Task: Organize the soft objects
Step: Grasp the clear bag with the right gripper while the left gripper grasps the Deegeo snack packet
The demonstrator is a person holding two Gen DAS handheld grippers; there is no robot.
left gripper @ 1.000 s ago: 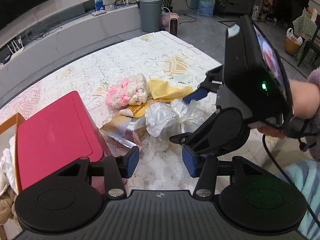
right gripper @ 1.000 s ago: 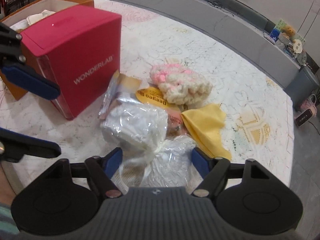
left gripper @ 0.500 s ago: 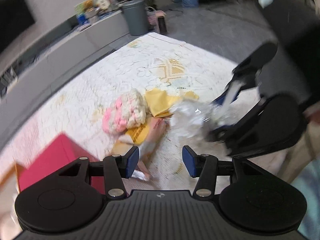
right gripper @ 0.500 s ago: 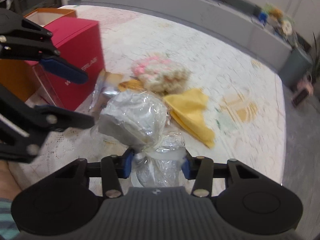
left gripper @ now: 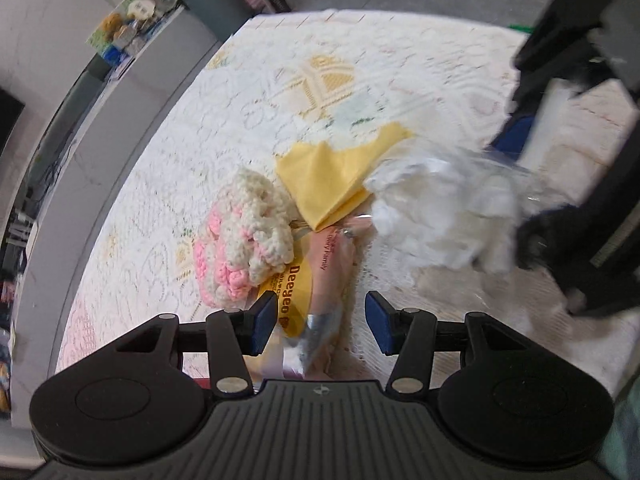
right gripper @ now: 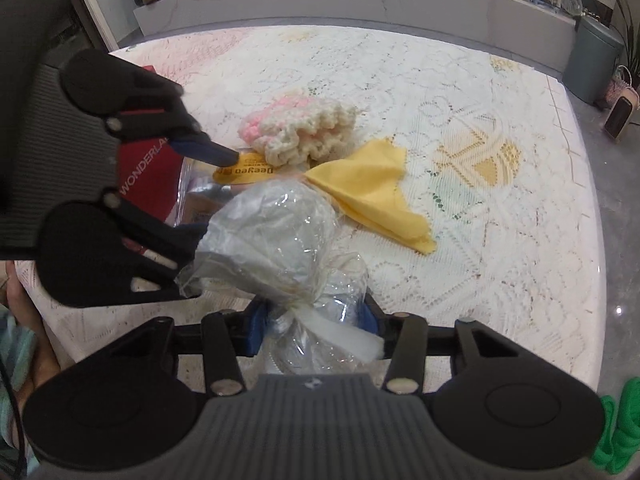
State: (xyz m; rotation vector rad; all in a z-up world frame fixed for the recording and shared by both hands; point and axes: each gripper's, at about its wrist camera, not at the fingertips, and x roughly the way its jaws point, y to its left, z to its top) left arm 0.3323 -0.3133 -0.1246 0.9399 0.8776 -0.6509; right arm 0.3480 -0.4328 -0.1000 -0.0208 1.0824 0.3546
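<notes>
A clear plastic bag (right gripper: 272,232) stuffed with white material hangs from my right gripper (right gripper: 312,320), which is shut on its tied neck. In the left wrist view the same bag (left gripper: 436,220) is blurred at the right, beside the black right gripper (left gripper: 524,192). My left gripper (left gripper: 322,322) is open, low over a pinkish packet with a yellow "Deegeo" label (left gripper: 304,300) that lies between its fingers; the pads do not press it. A pink-and-cream crochet piece (left gripper: 240,248) and a yellow cloth (left gripper: 328,176) lie just beyond.
A lace-covered table (right gripper: 480,240) carries everything. A red WONDERLAB box (right gripper: 144,176) stands behind my left gripper (right gripper: 208,194). A grey bin (right gripper: 592,60) and a small heater (right gripper: 620,116) stand on the floor past the far edge. Something green (right gripper: 612,440) shows bottom right.
My right gripper closed on the bag's neck and raised it off the pile. My left gripper rolled and sank toward the Deegeo packet; the red box left its view.
</notes>
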